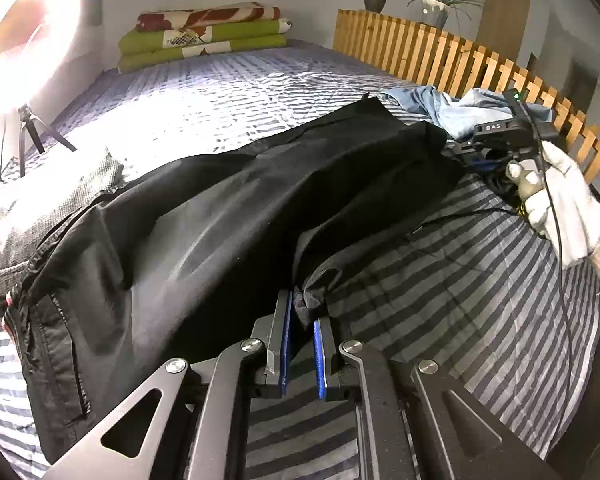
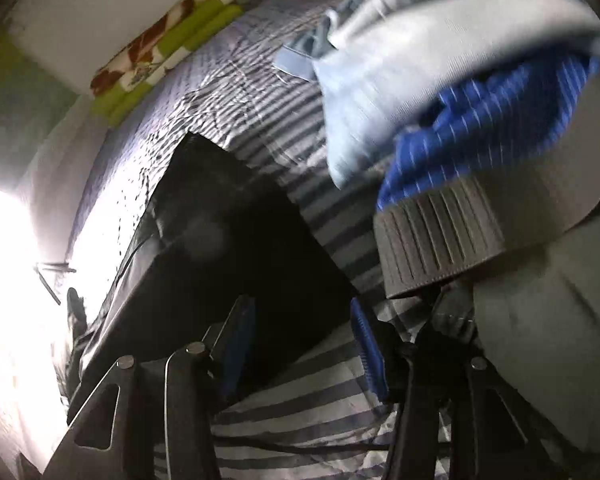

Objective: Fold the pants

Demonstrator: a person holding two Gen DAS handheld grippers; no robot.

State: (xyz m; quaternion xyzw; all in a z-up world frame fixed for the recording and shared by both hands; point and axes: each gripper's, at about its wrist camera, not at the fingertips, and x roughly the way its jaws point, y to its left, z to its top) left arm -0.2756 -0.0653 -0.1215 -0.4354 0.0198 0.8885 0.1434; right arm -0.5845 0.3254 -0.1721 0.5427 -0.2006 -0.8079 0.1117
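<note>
Black pants point(image 1: 220, 208) lie spread across the striped bed cover point(image 1: 460, 300), waistband and pocket at the left. My left gripper point(image 1: 304, 314) is shut on a bunched edge of the pants, which rises a little between its blue pads. In the left wrist view a white-gloved hand point(image 1: 560, 204) holds the other gripper's body at the far end of the pants. In the blurred right wrist view, my right gripper point(image 2: 302, 332) stands open over the end of the pants point(image 2: 228, 248). Its pads are well apart and press on nothing.
A heap of clothes lies by the right gripper: a light blue garment point(image 2: 400, 80), a blue striped one point(image 2: 480, 128), a grey one with a ribbed hem point(image 2: 440, 232). A grey garment point(image 1: 52, 200) lies left of the pants. Folded quilts point(image 1: 204, 36), a wooden slat rail point(image 1: 460, 60) and a ring light point(image 1: 28, 12) border the bed.
</note>
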